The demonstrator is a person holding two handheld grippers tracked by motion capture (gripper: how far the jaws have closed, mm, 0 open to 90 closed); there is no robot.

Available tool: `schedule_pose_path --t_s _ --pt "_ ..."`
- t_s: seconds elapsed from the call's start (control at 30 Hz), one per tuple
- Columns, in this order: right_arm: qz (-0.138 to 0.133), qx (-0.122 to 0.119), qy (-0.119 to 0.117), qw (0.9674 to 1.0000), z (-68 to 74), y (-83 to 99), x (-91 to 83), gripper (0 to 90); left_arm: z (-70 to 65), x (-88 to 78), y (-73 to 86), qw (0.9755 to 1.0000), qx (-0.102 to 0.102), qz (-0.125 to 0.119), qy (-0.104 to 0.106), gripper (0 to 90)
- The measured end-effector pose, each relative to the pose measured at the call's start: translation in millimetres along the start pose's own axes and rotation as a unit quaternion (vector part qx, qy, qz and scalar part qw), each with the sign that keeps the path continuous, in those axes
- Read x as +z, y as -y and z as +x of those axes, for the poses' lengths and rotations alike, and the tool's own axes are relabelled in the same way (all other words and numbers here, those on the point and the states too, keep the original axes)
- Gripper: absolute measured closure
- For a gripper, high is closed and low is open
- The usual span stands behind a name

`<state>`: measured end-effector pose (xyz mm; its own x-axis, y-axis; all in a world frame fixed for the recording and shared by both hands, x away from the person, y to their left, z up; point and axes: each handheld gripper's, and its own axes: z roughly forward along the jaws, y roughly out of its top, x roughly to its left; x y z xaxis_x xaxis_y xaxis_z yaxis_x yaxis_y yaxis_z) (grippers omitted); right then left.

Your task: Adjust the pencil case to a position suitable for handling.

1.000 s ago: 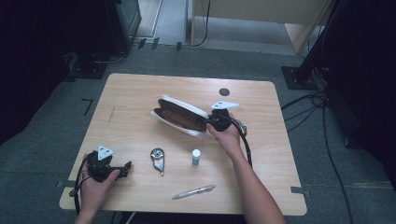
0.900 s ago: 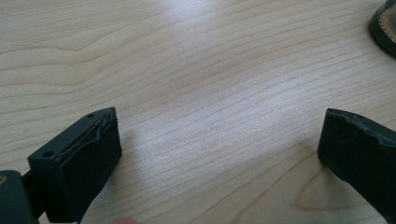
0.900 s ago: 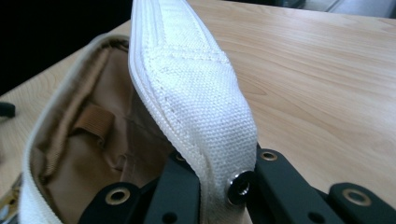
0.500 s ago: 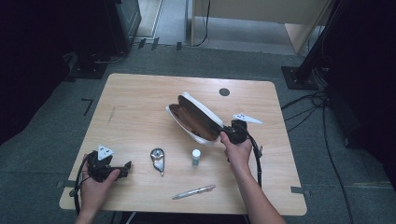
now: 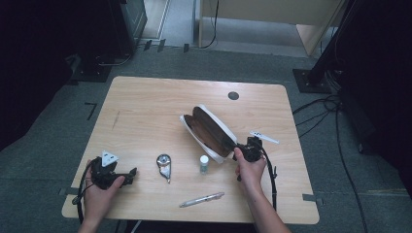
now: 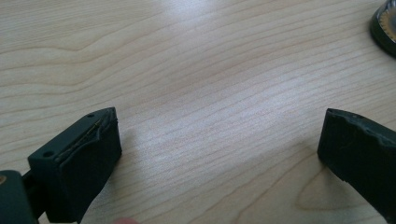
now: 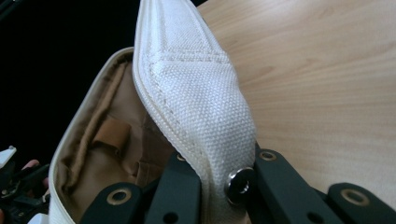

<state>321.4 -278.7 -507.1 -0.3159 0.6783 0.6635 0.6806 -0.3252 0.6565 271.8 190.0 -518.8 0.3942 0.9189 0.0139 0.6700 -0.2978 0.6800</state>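
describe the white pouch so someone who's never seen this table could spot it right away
On the wooden table, look right of centre, just above the small bottle and the pen. The pouch lies there, gaping open. It is the largest item, white canvas outside, brown lining inside, its near end pinched by the right gripper.

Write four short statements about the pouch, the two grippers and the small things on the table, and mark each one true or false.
1. The right gripper is shut on the white pouch. True.
2. The left gripper holds the pen. False: its jaws stand open over bare table.
3. The pouch is zipped closed. False: it gapes open, showing a brown lining.
4. A small bottle stands beside the pouch. True.
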Motion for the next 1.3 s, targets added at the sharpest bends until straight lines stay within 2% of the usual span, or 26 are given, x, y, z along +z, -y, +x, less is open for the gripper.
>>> schedule_pose_path --t_s 0.03,0.07,0.13,0.2,0.27,0.3,0.33,0.37,0.53,0.63,0.67,0.7,0.73,0.77,0.8,0.87,0.97,1.03,1.1,1.13,1.2,1.27,1.3 --pt "0.001 0.003 0.000 1.0000 -1.3 1.9 0.8 85.6 0.0 0.0 0.0 1.0000 0.000 0.000 0.000 0.0" --pt "0.002 -0.004 0.011 0.9999 -2.6 4.5 2.4 84.3 0.0 0.0 0.0 1.0000 0.000 0.000 0.000 0.0" --pt "0.000 -0.007 0.013 0.9999 -2.9 5.9 3.0 83.0 0.0 0.0 0.0 1.0000 0.000 0.000 0.000 0.0" --pt "-0.004 -0.024 0.018 0.9995 -2.3 6.2 2.5 78.3 0.0 0.0 0.0 1.0000 0.000 0.000 0.000 0.0" --pt "-0.008 -0.051 0.034 0.9981 0.1 5.8 1.2 72.0 0.0 0.0 0.0 1.0000 0.000 0.000 0.000 0.0" --pt "-0.008 -0.070 0.040 0.9967 2.4 4.6 -1.5 63.9 0.0 0.0 0.0 1.0000 0.000 0.000 0.000 0.0" --pt "-0.008 -0.070 0.040 0.9967 2.4 4.6 -1.5 63.9 0.0 0.0 0.0 1.0000 0.000 0.000 0.000 0.0" --pt "-0.009 -0.076 0.046 0.9960 3.6 3.9 -2.8 59.7 -0.1 0.0 0.0 1.0000 0.000 0.000 0.000 0.0" --pt "-0.018 -0.137 0.076 0.9874 12.7 -0.8 -12.9 45.9 0.0 0.0 0.0 1.0000 0.000 0.000 0.000 0.0" --pt "-0.016 -0.174 0.095 0.9800 19.0 -3.2 -19.2 39.8 0.0 0.0 0.0 1.0000 0.000 0.000 0.000 0.0" --pt "-0.019 -0.195 0.106 0.9749 24.8 -4.9 -24.7 37.5 0.0 0.0 0.0 1.0000 0.000 0.000 0.000 0.0" --pt "-0.019 -0.195 0.106 0.9749 24.8 -4.9 -24.7 37.5 -0.1 0.0 0.0 1.0000 0.000 0.000 0.000 0.0" --pt "-0.021 -0.203 0.109 0.9730 26.6 -5.5 -26.6 36.6 -0.1 0.0 0.0 1.0000 -0.001 0.000 0.000 0.0" --pt "-0.026 -0.218 0.111 0.9692 32.0 -7.3 -32.5 35.6 0.0 0.0 0.0 1.0000 0.000 0.000 0.000 0.0" --pt "-0.026 -0.218 0.111 0.9692 32.0 -7.3 -32.5 35.6 0.0 0.0 0.0 1.0000 0.000 0.000 0.000 0.0" --pt "-0.024 -0.234 0.110 0.9656 36.3 -8.4 -37.3 34.7 -0.1 0.0 0.0 1.0000 -0.001 0.000 0.000 0.0" --pt "-0.021 -0.245 0.108 0.9631 42.5 -11.1 -44.9 34.0 -0.1 0.0 0.0 1.0000 0.000 0.000 0.000 0.0" --pt "-0.022 -0.247 0.108 0.9627 43.6 -11.8 -46.7 34.1 -0.5 0.2 0.0 1.0000 0.000 -0.002 0.001 0.0" --pt "-0.026 -0.242 0.100 0.9647 46.1 -13.8 -52.3 34.4 -0.6 0.2 0.0 1.0000 0.001 -0.002 0.003 0.0" --pt "-0.029 -0.250 0.101 0.9625 49.7 -14.1 -56.6 35.1 -0.7 0.3 0.0 1.0000 0.001 -0.002 0.003 0.0" --pt "-0.030 -0.253 0.101 0.9617 51.3 -13.9 -58.1 35.6 -0.8 0.3 0.0 1.0000 0.002 -0.002 0.004 0.0" --pt "-0.027 -0.257 0.091 0.9618 57.1 -12.3 -62.7 36.6 -0.9 0.3 0.0 1.0000 0.002 -0.002 0.005 0.0" --pt "-0.027 -0.263 0.087 0.9604 59.8 -11.6 -64.3 37.3 -0.9 0.3 0.0 1.0000 0.002 -0.002 0.005 0.0"
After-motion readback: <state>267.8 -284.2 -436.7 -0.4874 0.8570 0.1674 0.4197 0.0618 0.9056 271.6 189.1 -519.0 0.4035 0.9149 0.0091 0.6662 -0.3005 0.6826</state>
